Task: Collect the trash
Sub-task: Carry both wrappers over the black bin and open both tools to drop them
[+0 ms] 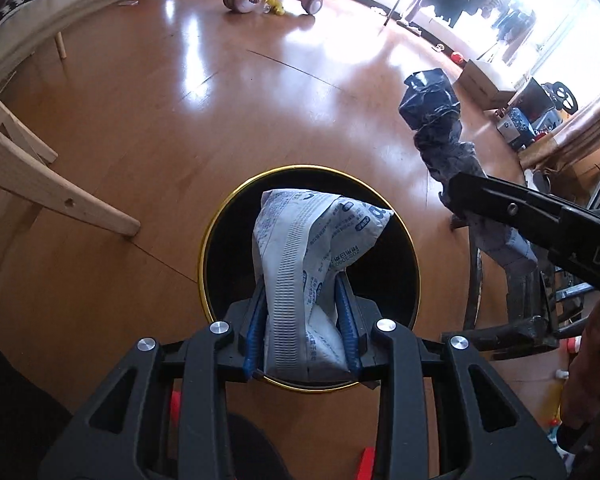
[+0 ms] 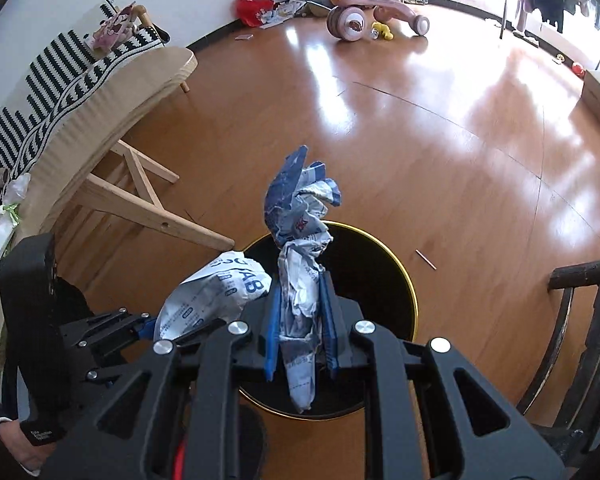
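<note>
The left hand-held gripper (image 1: 302,312) is clenched on a white printed wrapper (image 1: 316,240), the right hand-held gripper (image 2: 300,320) on a crumpled blue-and-white wrapper (image 2: 300,216); both hang over the gold-rimmed black bin (image 2: 396,280) on the wooden floor (image 2: 440,152), a pink tricycle (image 2: 360,12) far behind.

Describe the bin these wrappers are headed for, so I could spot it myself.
Look at the shiny wooden floor, beside the pale wooden bench. There stands a round bin, directly beneath both held wrappers. Its black inside and thin gold rim set it apart.
</note>
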Tool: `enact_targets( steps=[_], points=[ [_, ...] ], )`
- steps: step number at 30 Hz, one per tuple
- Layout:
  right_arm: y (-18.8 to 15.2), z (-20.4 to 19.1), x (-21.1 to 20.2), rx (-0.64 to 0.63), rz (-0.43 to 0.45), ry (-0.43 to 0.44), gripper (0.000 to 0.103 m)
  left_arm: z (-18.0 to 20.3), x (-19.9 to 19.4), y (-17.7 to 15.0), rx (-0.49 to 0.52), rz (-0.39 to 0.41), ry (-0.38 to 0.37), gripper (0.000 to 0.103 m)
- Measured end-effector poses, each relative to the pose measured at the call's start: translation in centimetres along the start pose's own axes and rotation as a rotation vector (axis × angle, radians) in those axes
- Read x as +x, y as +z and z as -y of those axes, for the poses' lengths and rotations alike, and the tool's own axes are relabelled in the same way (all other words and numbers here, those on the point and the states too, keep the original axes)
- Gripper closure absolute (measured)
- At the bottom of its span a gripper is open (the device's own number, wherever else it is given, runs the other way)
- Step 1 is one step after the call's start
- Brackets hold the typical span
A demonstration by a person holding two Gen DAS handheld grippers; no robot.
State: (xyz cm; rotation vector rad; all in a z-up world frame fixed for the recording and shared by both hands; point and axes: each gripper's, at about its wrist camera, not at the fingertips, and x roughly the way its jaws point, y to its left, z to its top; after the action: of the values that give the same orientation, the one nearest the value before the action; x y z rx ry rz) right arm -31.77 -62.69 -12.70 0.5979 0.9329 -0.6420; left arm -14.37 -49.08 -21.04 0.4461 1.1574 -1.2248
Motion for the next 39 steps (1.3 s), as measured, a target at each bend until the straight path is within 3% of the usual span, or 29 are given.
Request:
enact_targets(
  steps=[3, 5, 7, 8, 21, 23, 25, 26, 34, 39],
  points=[
    [0.2, -0.8, -0.2, 0.001, -0.001, -0.004, 0.084, 0.6, 0.5, 0.0, 0.017, -0.007, 0.005, 0.070],
    [0.4, -0.8, -0.2, 0.003, 0.001, -0.004, 0.084, 0.9, 0.5, 0.1, 0.027, -0.008, -0.003, 0.058],
    [0.8, -1.3, 0.0, 0.004, 0.000, -0.006, 0.084, 1.1, 0.2, 0.2, 0.029, 0.005, 0.000, 0.036],
    [0.9, -1.3, -0.1, 0.005, 0.000, -0.007, 0.084, 1.2, 0.0, 0.2, 0.031, 0.014, 0.002, 0.033],
    [0.9, -1.2, 0.5, 0.020, -0.025, -0.002, 0.084, -0.8, -1.3, 0.3, -0.033, 0.046, 0.017, 0.024],
    [0.9, -1.1, 0.5, 0.031, -0.025, -0.003, 0.079, -1.1, -1.6, 0.3, -0.047, 0.056, 0.026, 0.021],
    [1.0, -1.0, 0.4, 0.040, -0.018, -0.001, 0.055, -1.3, -2.0, 0.3, -0.054, 0.066, 0.031, 0.020],
    [1.0, -1.0, 0.2, 0.040, -0.011, -0.001, 0.050, -1.4, -2.1, 0.2, -0.056, 0.072, 0.032, 0.019],
    [1.4, -2.2, -0.4, 0.022, 0.014, 0.020, 0.046, -1.8, -4.7, 0.3, -0.075, 0.166, 0.058, 0.017],
    [2.8, -4.4, -1.0, 0.002, 0.045, 0.045, 0.038, -4.0, -8.3, 0.4, -0.173, 0.263, 0.050, 0.017]
  ],
)
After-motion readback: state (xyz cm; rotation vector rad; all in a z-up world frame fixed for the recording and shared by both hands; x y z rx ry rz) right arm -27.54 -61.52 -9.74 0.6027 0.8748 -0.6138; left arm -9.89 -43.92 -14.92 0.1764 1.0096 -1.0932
